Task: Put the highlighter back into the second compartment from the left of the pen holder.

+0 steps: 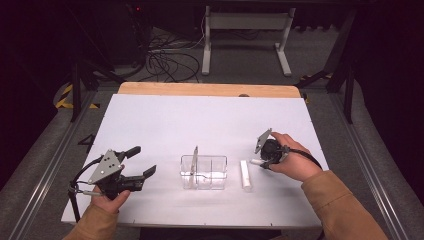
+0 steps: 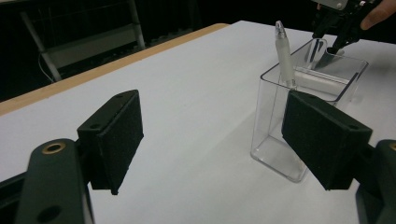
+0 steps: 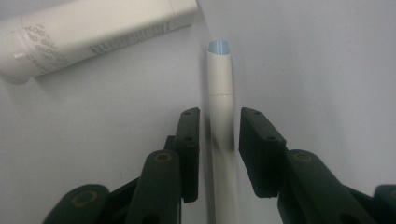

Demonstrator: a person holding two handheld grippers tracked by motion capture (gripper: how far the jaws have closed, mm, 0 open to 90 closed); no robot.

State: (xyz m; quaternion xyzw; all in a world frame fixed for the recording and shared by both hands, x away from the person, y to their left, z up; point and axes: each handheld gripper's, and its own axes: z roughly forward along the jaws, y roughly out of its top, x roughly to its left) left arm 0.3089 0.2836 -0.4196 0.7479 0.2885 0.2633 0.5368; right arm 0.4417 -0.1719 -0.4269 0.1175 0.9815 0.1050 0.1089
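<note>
Here a white bench (image 1: 165, 120) with a wooden strip along its far edge carries a clear plastic box (image 1: 203, 172) near the middle of its near edge. The box is upright and divided into compartments, and a pale pen (image 1: 194, 161) leans inside its left part with its tip rising above the rim; in the left gripper view the same pen (image 2: 284, 52) stands in the nearer compartment of the box (image 2: 299, 112). Just to the right of the box, apart from it, a white tube (image 1: 246, 174) lies flat on the bench. The left gripper (image 1: 141, 162) is held close to the near left corner, its fingers (image 2: 114, 140) spread wide and holding nothing, aimed toward the box. The right gripper (image 1: 262, 162) sits just beyond the tube toward the right edge, pointed down at the bench. In the right gripper view its fingers (image 3: 189, 149) are partly open on either side of a slim white pen (image 3: 220, 112) lying on the bench; a narrow gap shows on each side, so the pen is straddled, not clamped. The printed tube (image 3: 93, 32) lies just beyond, at an angle to that pen.
</note>
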